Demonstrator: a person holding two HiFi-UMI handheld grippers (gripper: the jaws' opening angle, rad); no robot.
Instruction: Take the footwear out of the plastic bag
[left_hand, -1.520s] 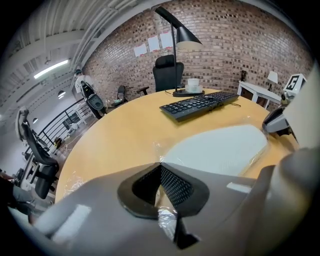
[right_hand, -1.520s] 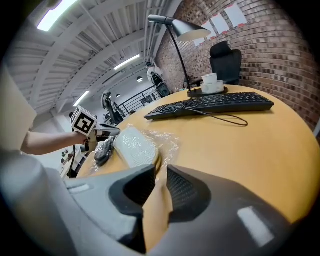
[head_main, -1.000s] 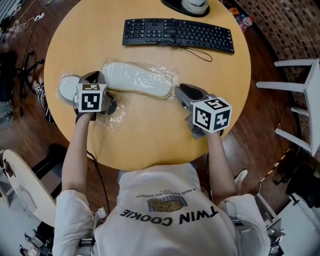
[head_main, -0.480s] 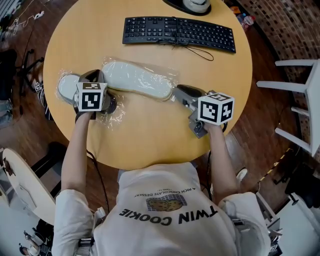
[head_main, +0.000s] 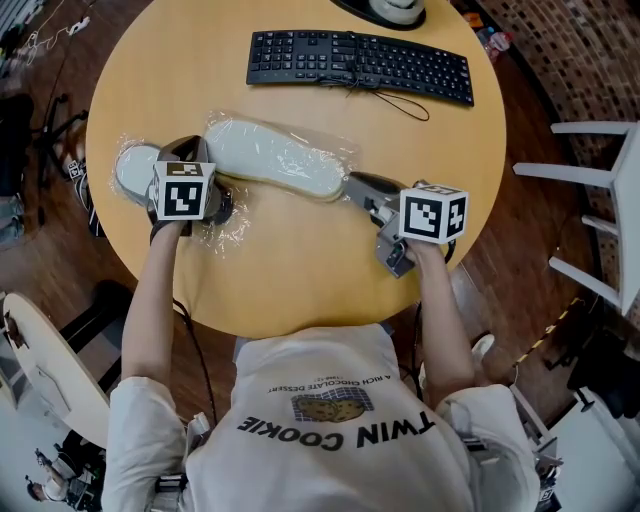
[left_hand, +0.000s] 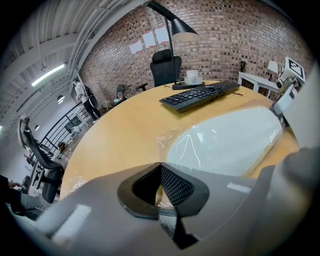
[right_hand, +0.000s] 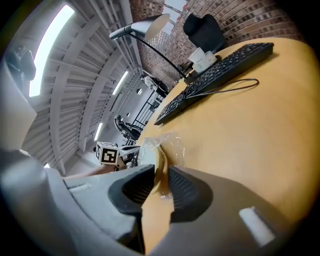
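Head view: round tan wooden bench (head_main: 300, 270) with long white flat-soled footwear (head_main: 275, 157) lying across its left-middle, sealed inside clear crinkled plastic bag (head_main: 228, 225). Toe-to-heel direction unclear. Smaller white rounded shape (head_main: 135, 172) also under the film at far left, partly hidden, cannot tell what.

Left hand-held gripper (head_main: 187, 152) down on the bag's left part, between the rounded shape and the footwear, marker cube facing up. Left gripper view: left hand-held gripper (left_hand: 160, 172) with pads closed tip to tip, pinching a fold of the clear film; white footwear (left_hand: 225, 142) just beyond to the right, wrapped in glossy plastic.

Right hand-held gripper (head_main: 355, 185) at the footwear's right end, tilted toward the bench. Right gripper view: right hand-held gripper (right_hand: 160, 182) clamped partway on the thin tan edge of the footwear (right_hand: 161, 167), film wrapped around it, pads on either side of that edge.

Footwear fully inside the bag, flat on the bench.

Black computer keyboard (head_main: 360, 65) with looped cable at the far side of the bench, well apart from the bag
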